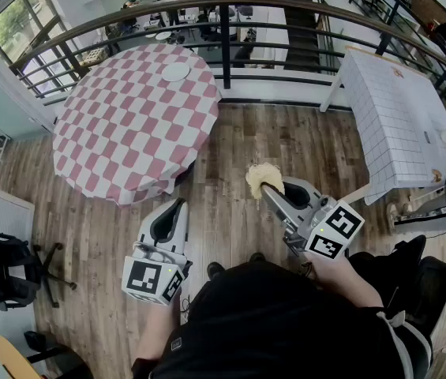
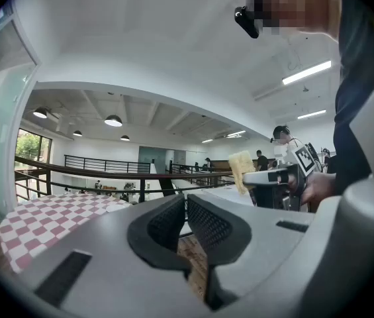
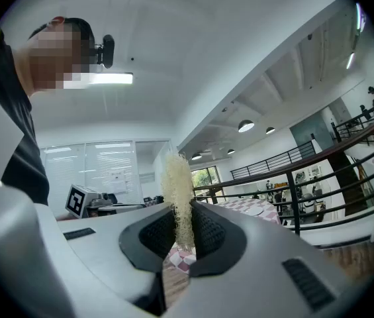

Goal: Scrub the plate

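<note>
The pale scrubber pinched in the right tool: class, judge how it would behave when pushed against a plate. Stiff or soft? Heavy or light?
Probably soft and springy: the scrubber is a loose fibrous tangle, squeezed thin where the right tool clamps it. Likely light, since it stands above the jaws without sagging. Its rough strands probably resist slipping.

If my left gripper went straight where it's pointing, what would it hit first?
Likely the black railing, with the left gripper passing just right of the checkered table; depth is unclear.
</note>
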